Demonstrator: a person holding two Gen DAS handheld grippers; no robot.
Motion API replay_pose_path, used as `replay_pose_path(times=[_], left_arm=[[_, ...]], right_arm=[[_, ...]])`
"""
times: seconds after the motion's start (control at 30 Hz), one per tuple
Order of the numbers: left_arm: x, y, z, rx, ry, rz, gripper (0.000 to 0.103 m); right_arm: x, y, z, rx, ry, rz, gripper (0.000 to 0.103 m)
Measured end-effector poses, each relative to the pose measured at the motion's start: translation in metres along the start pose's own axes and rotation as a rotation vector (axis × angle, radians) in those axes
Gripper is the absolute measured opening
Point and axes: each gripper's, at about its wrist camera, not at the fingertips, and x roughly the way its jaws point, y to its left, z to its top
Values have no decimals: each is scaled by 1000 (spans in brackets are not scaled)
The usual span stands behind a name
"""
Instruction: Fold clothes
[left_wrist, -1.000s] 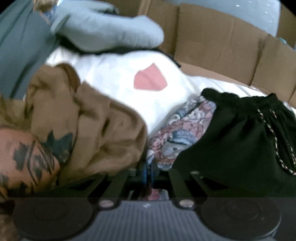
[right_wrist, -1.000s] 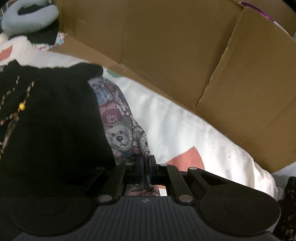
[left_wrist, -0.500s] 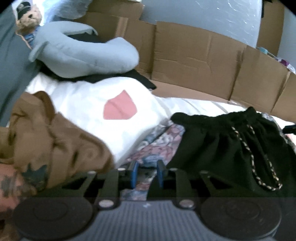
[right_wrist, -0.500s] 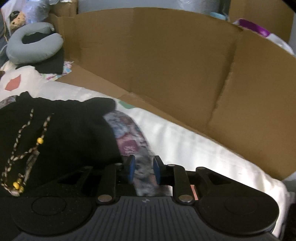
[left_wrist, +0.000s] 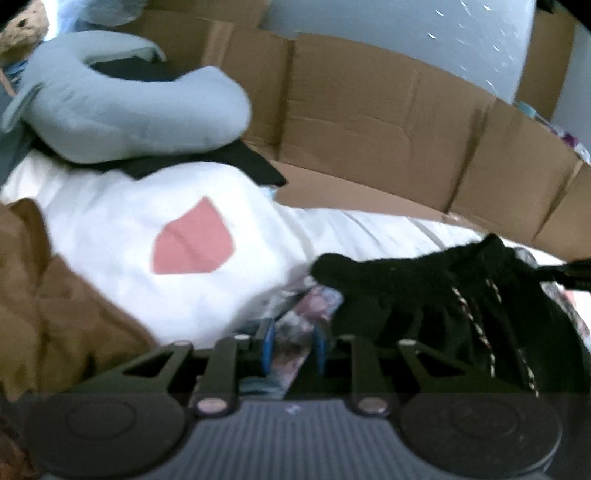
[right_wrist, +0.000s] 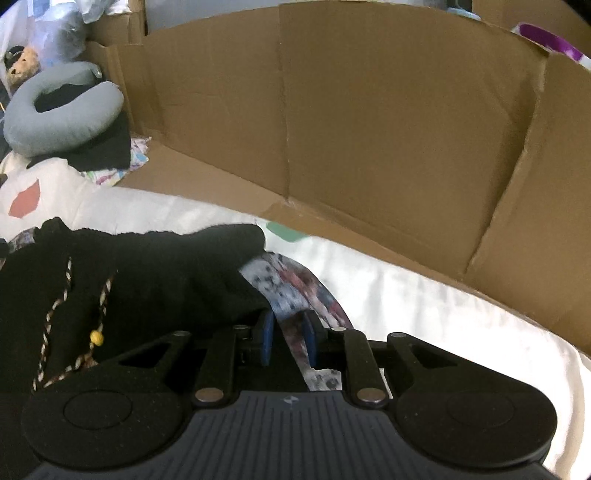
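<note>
Black shorts with a braided drawstring lie on a patterned printed cloth spread over white bedding. My left gripper is open at the cloth's left edge, and the cloth runs loosely between its blue pads. In the right wrist view the same shorts cover most of the patterned cloth, whose right edge sticks out. My right gripper is open there, with a strip of the cloth lying between its fingers.
A crumpled brown garment sits at the left. A grey neck pillow rests on dark cloth at the back left. Cardboard walls ring the far side of the bedding. A small teddy bear sits beyond the pillow.
Both grippers were shut on the patterned cloth's edges one second ago and have opened. Both have pulled back and lifted, so more of the cardboard and pillow shows.
</note>
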Motion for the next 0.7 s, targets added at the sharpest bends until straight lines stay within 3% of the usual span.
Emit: replay_pose_path(times=[0.1,0.33,0.5,0.7], left_arm=[[16,-4,-6,26,52,33,27],[14,-2,0,-23,57,72,30],[-8,-3,-5,-26,42,77,46],[-38,-3,-26,-33,49,63,49]], right_arm=[[13,2,-1,6,43,-12,24],[17,3,4,3,95,-19,26],[-8,-15,5,58,91,56,39],[-43,-23,-19,-14,95,67,46]])
